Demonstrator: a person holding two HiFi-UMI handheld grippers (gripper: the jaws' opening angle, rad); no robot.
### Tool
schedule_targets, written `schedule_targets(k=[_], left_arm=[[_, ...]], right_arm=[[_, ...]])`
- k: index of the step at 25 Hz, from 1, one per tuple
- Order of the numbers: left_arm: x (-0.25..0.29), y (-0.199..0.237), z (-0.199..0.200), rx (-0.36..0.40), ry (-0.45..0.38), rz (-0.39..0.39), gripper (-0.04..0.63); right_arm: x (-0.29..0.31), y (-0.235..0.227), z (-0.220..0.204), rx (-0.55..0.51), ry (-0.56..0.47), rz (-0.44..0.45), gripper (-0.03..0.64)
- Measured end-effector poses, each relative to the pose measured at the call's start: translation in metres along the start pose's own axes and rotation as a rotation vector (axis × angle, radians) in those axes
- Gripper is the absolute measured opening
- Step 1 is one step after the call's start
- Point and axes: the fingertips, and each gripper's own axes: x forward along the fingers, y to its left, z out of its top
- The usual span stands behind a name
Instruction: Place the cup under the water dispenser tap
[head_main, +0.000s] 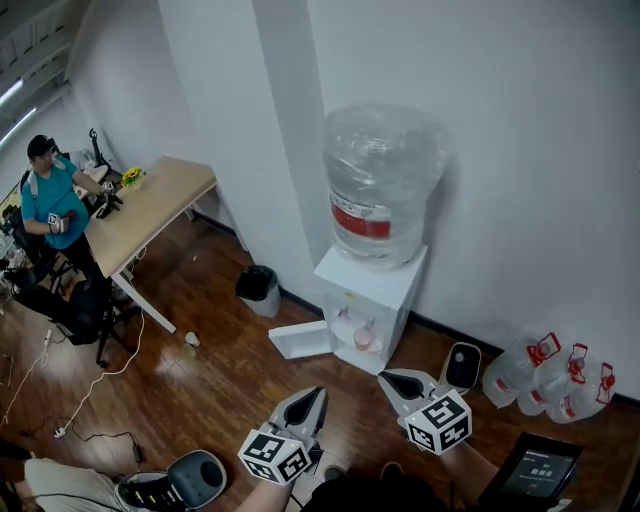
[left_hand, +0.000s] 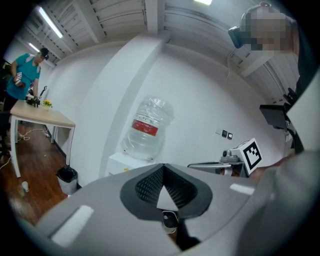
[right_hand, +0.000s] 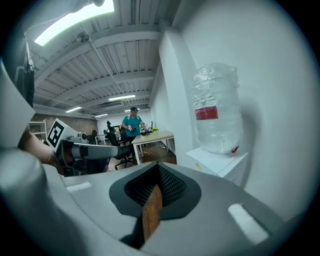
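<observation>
**Both tools shut and empty — the cup stands in the dispenser's recess**

The right tool (head_main: 388, 379) has its jaws pressed together. Its own view shows nothing between the pads, only a strip of brown floor (head_main: 220, 390) through the notch behind the tips. The left tool (head_main: 316, 397) reads the same way in its view: jaws together, nothing gripped, bare wall showing through the notch. Neither tool touches anything, and both hang above the floor, pointing toward the water dispenser (head_main: 368, 300).

The relation that matters is how each tool lies to the cup (head_main: 363, 338). In the head view the small pink cup lies ahead of both tools, inside the open recess at the front of the white dispenser and below the big water bottle (head_main: 383, 185). It appears to stand upright with its long axis vertical, though it is small in the picture. The taps themselves are too small to make out, so whether the cup sits squarely beneath one cannot be told. The right tool is the nearer of the two, its tips just short of the recess and slightly to the right of the cup. The left tool lies further back and to the left.

With the cup inside the recess and both tools empty, the placing looks done — any further nudge would most naturally fall to the right tool, which would first have to open.
</observation>
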Motion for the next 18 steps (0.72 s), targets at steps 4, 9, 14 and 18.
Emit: schedule_targets(k=[4, 9, 14, 18], left_arm=[[-0.008, 0.008, -0.001, -0.009, -0.013, 0.036, 0.006], [-0.013, -0.002, -0.002, 0.011, -0.014, 0.029, 0.011], [-0.015, -0.006, -0.006, 0.023, 0.012, 0.037, 0.011], [-0.016, -0.002, -0.013, 0.024, 0.009, 0.045, 0.011]], right_arm=[[-0.003, 0.008, -0.002, -0.005, -0.003, 0.016, 0.000], [-0.013, 0.009, -0.005, -0.010, -0.003, 0.015, 0.000], [-0.013, 0.003, -0.006, 0.000, -0.013, -0.003, 0.000], [-0.014, 0.001, -0.007, -0.014, -0.007, -0.008, 0.000]])
